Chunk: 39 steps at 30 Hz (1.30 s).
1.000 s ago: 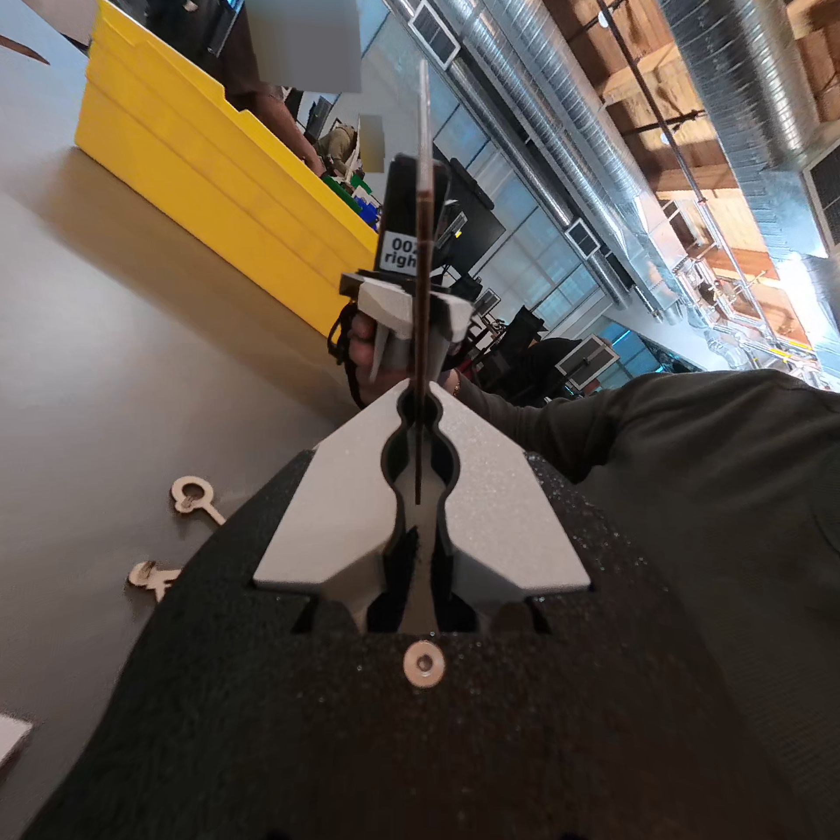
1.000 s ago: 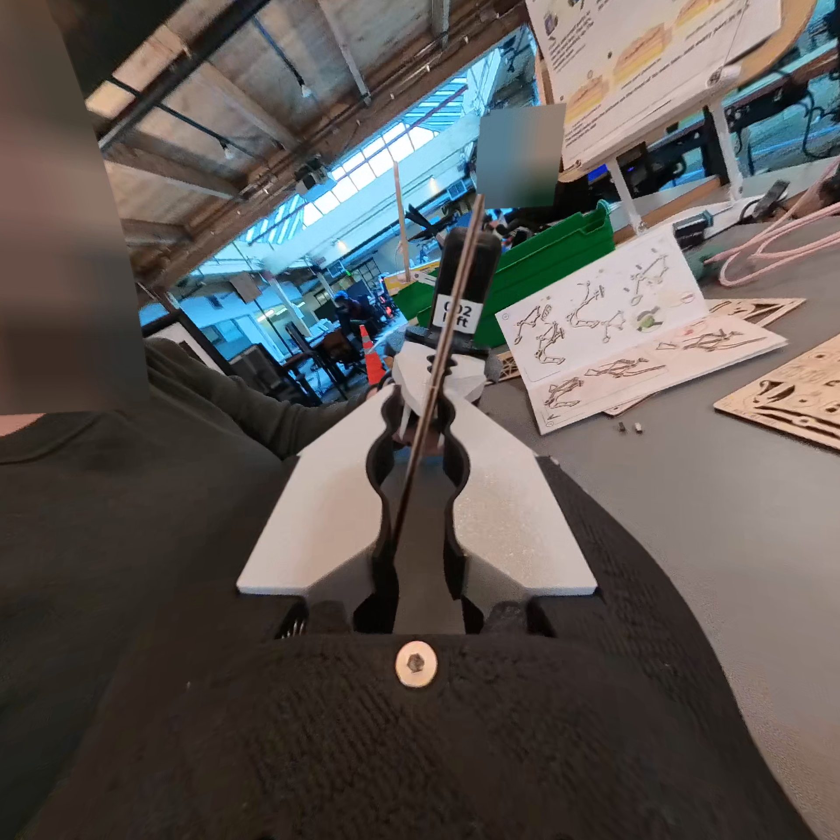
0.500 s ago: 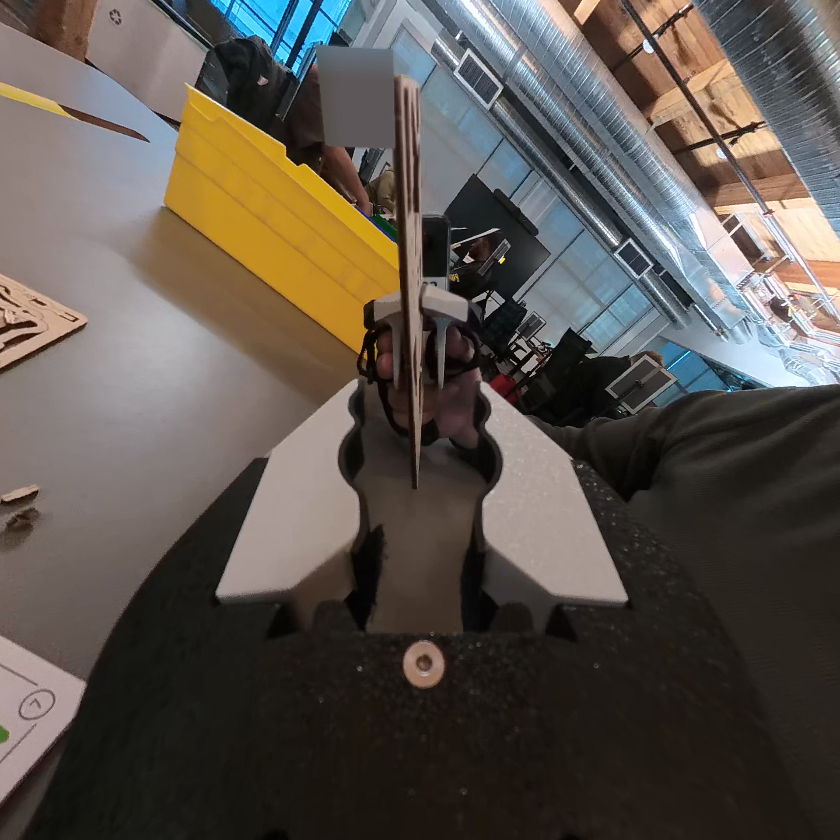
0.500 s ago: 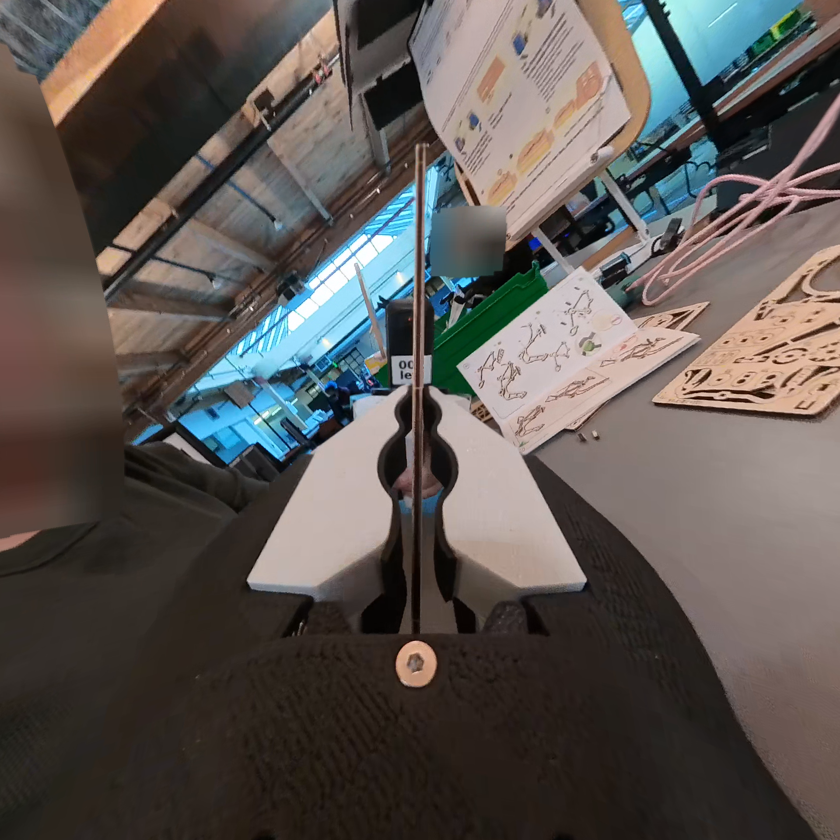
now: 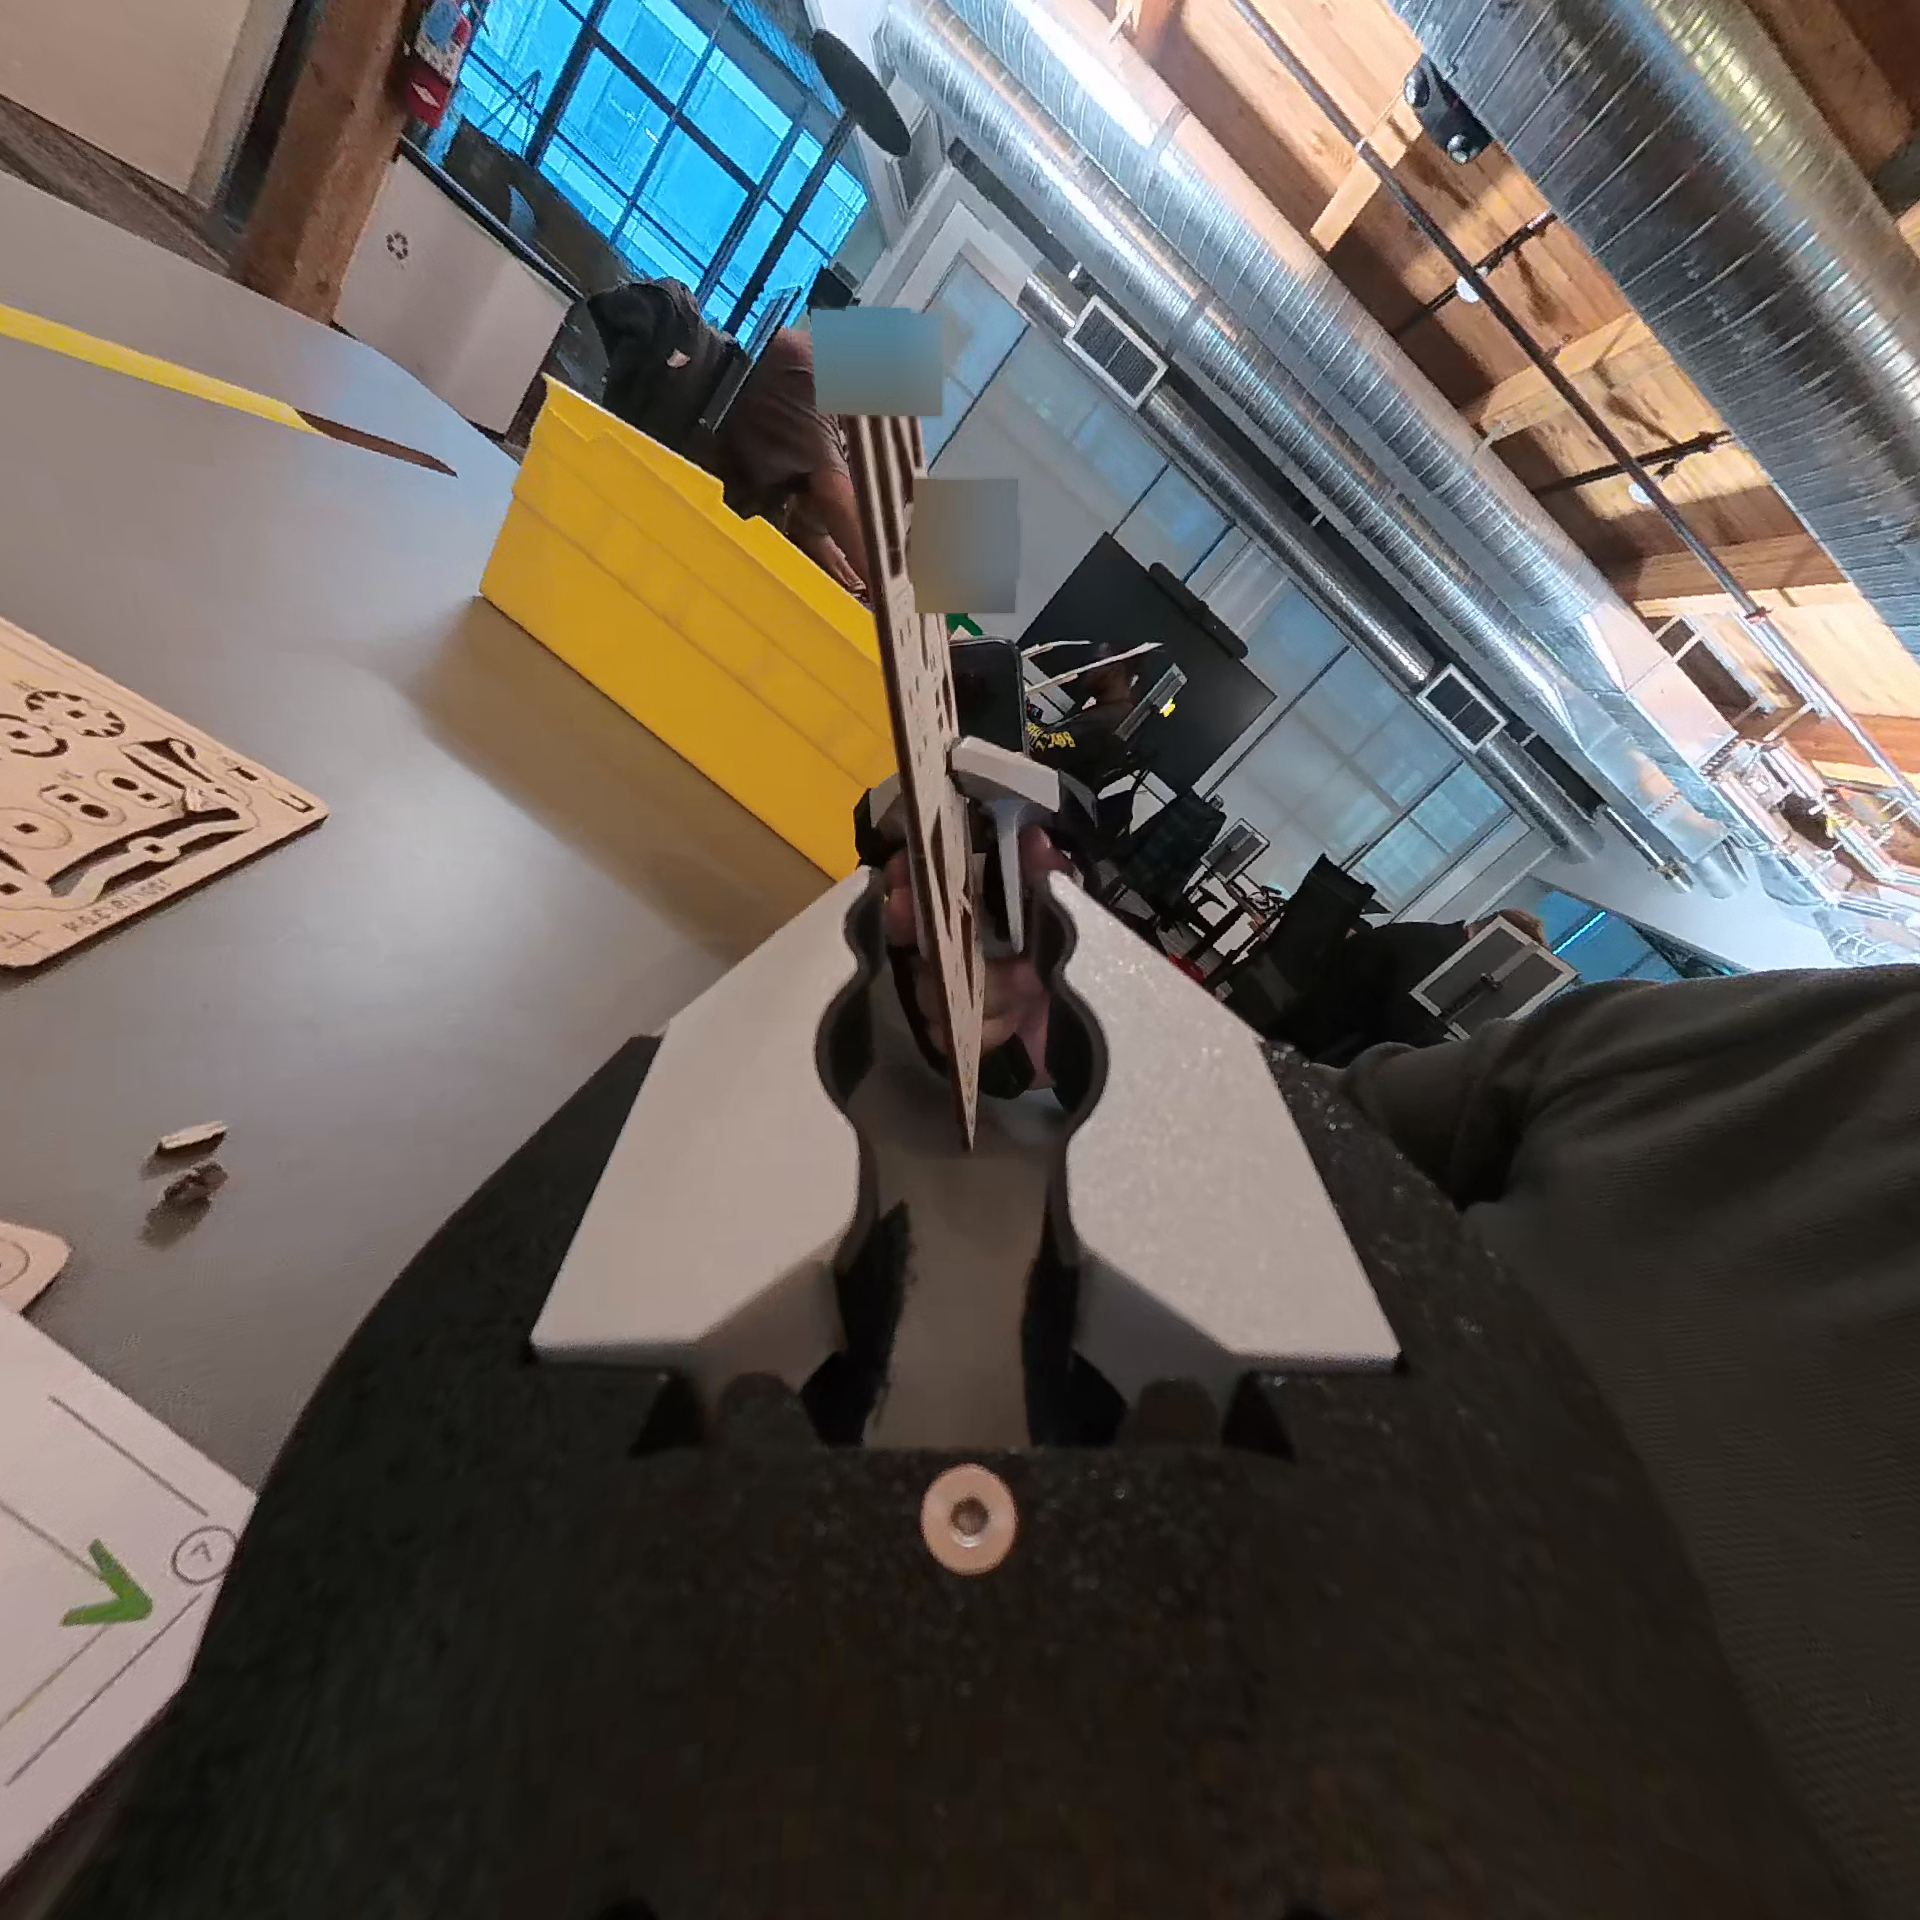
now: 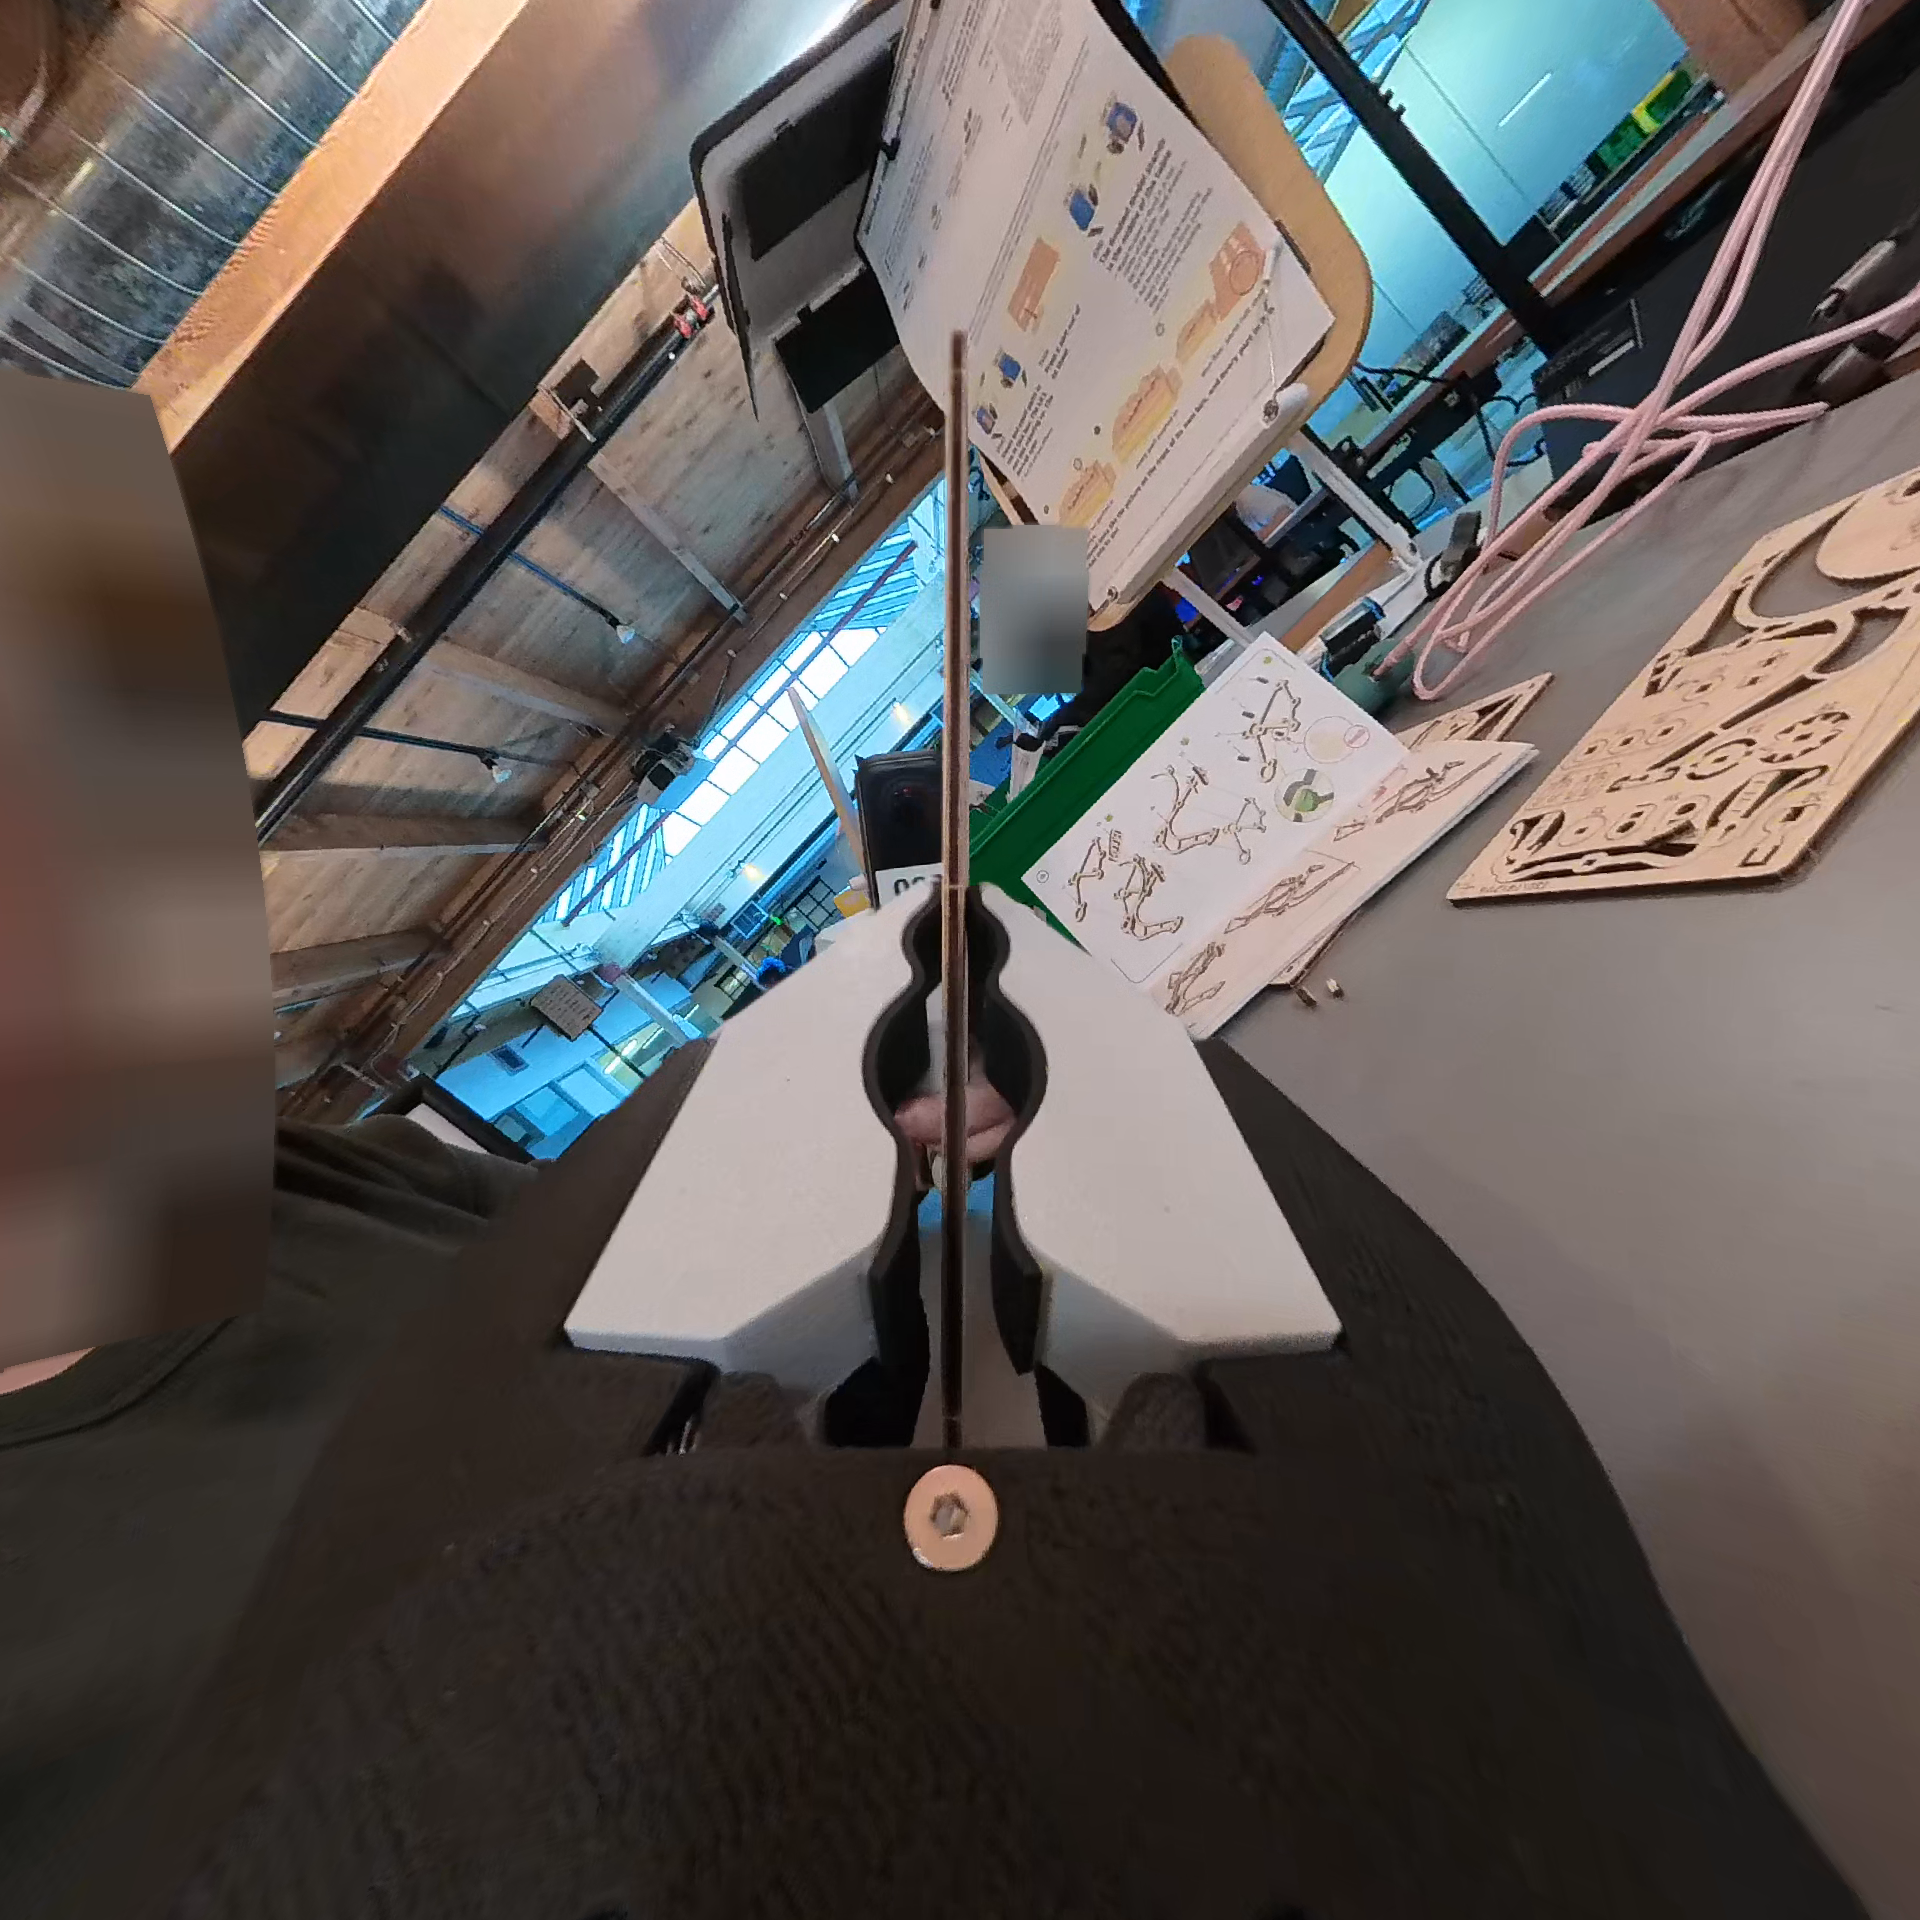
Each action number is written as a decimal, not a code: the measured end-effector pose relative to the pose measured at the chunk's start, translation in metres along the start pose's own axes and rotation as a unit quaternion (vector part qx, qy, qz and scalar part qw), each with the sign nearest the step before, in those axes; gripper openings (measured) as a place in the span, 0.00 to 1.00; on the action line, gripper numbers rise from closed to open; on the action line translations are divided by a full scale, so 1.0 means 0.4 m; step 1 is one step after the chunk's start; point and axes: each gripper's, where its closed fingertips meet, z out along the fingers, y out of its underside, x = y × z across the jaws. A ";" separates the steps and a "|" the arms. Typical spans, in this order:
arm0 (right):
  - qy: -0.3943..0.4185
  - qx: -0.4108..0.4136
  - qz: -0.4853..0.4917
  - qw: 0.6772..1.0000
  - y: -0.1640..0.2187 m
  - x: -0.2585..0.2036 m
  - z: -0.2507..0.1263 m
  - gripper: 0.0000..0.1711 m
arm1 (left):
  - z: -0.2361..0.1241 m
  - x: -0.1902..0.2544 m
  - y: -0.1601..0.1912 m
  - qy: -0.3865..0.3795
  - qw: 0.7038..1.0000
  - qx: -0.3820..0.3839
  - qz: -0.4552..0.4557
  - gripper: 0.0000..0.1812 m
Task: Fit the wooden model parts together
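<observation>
A grey table (image 5: 312, 1039) fills the lower part of the room's view, and the rest sits around it. On its far edge stands a yellow bin (image 5: 665, 644). Beyond the table, tall blue-lit windows (image 5: 644, 197) line the wall beside a wooden post (image 5: 322, 156). Above the table run ribbed silver ducts (image 5: 1278, 260) under a timber ceiling (image 6: 665, 478). Past the table's other side hangs a skylight strip (image 6: 727, 769), bright with daylight.
</observation>
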 end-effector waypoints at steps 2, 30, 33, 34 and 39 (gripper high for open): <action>-0.002 -0.009 0.001 1.000 0.006 -0.002 0.003 0.00 | -0.002 -0.002 -0.005 -0.002 1.000 0.007 -0.001 0.14; -0.045 0.029 0.043 0.998 0.001 -0.035 0.019 0.01 | 0.036 0.021 0.046 0.023 0.999 -0.022 -0.018 0.18; -0.052 0.032 0.044 0.997 0.008 -0.042 0.025 0.00 | 0.041 0.027 0.056 0.030 0.999 -0.030 -0.019 0.17; -0.053 0.034 0.044 0.997 0.010 -0.043 0.028 0.00 | 0.043 0.031 0.060 0.033 0.999 -0.034 -0.018 0.17; -0.060 0.026 0.048 0.997 0.036 -0.052 0.046 0.00 | 0.054 0.046 0.084 0.045 0.997 -0.056 -0.009 0.14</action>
